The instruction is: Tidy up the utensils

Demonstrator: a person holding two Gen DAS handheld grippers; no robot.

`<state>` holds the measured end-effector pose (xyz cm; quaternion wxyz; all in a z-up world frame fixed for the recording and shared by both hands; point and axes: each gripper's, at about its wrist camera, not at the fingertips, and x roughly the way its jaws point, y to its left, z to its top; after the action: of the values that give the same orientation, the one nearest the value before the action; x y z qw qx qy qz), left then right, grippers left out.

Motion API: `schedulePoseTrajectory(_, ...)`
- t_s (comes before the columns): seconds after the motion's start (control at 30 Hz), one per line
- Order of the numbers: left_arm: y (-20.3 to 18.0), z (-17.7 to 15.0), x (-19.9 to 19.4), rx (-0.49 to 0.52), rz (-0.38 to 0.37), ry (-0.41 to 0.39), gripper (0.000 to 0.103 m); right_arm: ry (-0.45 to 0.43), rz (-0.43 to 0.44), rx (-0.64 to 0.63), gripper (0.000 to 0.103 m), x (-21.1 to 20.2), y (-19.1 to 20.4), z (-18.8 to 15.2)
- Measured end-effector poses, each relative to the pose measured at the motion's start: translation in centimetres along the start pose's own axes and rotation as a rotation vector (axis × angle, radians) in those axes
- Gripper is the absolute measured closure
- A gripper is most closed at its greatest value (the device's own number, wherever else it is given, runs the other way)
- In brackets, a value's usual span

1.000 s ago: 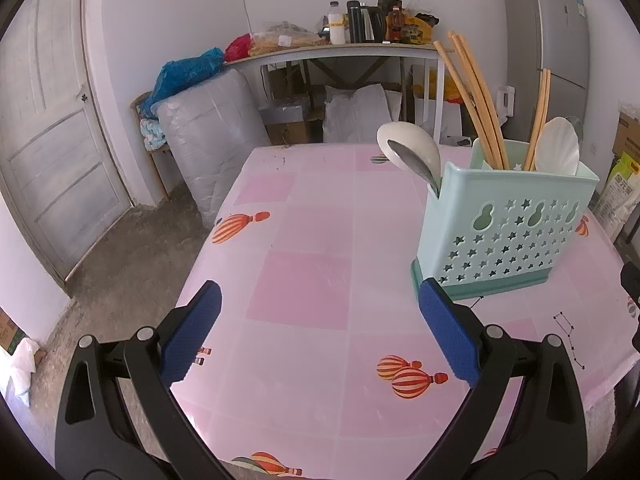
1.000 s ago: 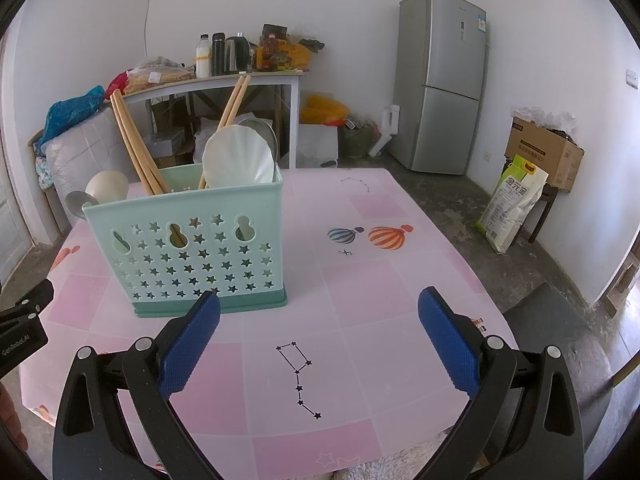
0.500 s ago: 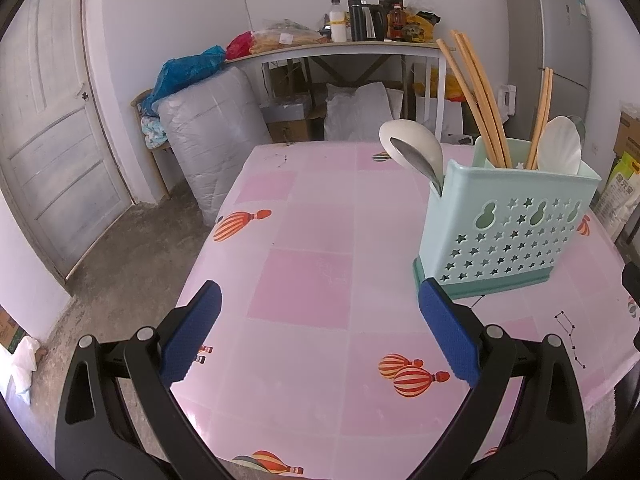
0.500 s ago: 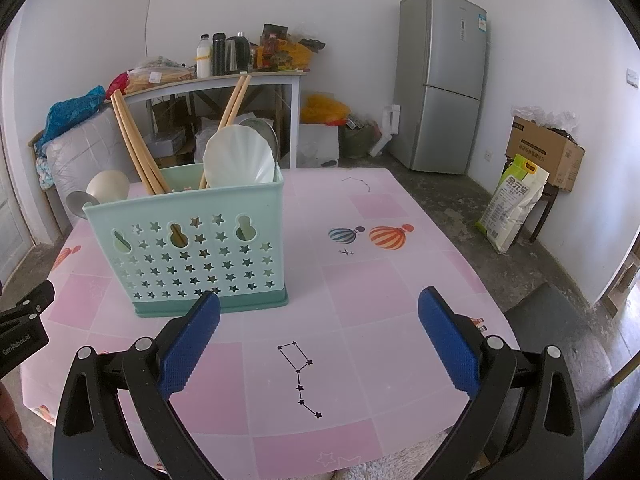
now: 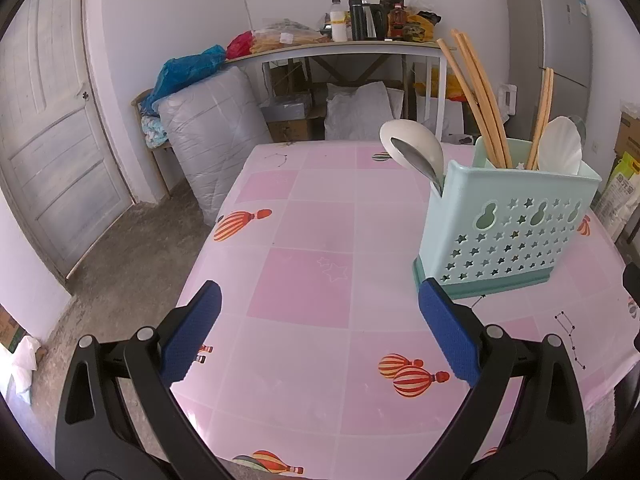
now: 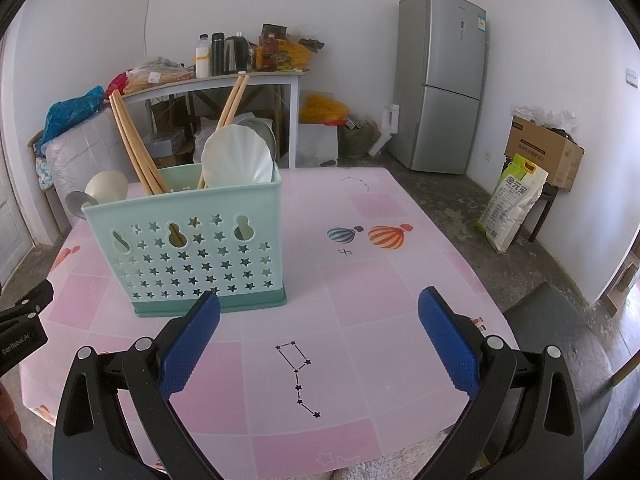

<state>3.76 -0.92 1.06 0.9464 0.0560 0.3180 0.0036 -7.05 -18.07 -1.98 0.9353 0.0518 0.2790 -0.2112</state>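
- Both grippers are hanging over the pink tablecloth (image 5: 304, 292) with nothing between their blue pads: the left gripper (image 5: 320, 332) is standing with its jaws spread wide, and the right gripper (image 6: 320, 332) is doing the same.
- Sitting upright on the cloth is the mint-green utensil caddy (image 5: 508, 232), its front wall pierced with stars and gourd-shaped holes; in the left wrist view it is lying at about 2 o'clock from the gripper, just beyond the right pad (image 5: 448, 336).
- In the right wrist view the utensil caddy (image 6: 192, 248) is lying at about 11 o'clock, with the left pad (image 6: 188, 344) overlapping its base in the picture; whether they are touching cannot be told.
- Two pairs of wooden chopsticks (image 5: 476, 96) are leaning out of the caddy's back compartments, tilting apart from one another.
- A white shell-shaped spoon (image 6: 236, 156) is standing bowl-up at the caddy's right end in the right wrist view, with a grey-rimmed one just behind it.
- At the opposite end a white ceramic spoon (image 5: 412, 140) and a metal spoon (image 5: 416, 160) are poking out together, bowls up and tilting outward.
- Behind the table, a silver refrigerator (image 6: 440, 80) is standing at 1 o'clock in the right wrist view, and a cluttered side table (image 5: 340, 44) at 12 o'clock in the left.
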Motion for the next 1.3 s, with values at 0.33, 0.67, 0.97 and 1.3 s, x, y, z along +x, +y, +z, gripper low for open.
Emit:
schedulePoseTrajectory(0.33, 0.13, 0.01, -0.06, -0.002, 0.001, 0.002, 0.008, 0.001, 0.002, 0.002, 0.007, 0.02, -0.04, 0.0)
schedulePoseTrajectory(0.67, 0.52, 0.13, 0.03, 0.0, 0.003, 0.001, 0.008, 0.001, 0.001, 0.001, 0.007, 0.03, -0.04, -0.02)
schedulePoseTrajectory(0.97, 0.69, 0.16, -0.22, 0.001, 0.011, -0.007, 0.008, 0.0, 0.001, 0.001, 0.007, 0.03, -0.06, -0.02)
schedulePoseTrajectory(1.3, 0.71, 0.13, -0.21, 0.0, 0.012, -0.006, 0.008, -0.001, 0.002, 0.003, 0.007, -0.02, -0.06, 0.0)
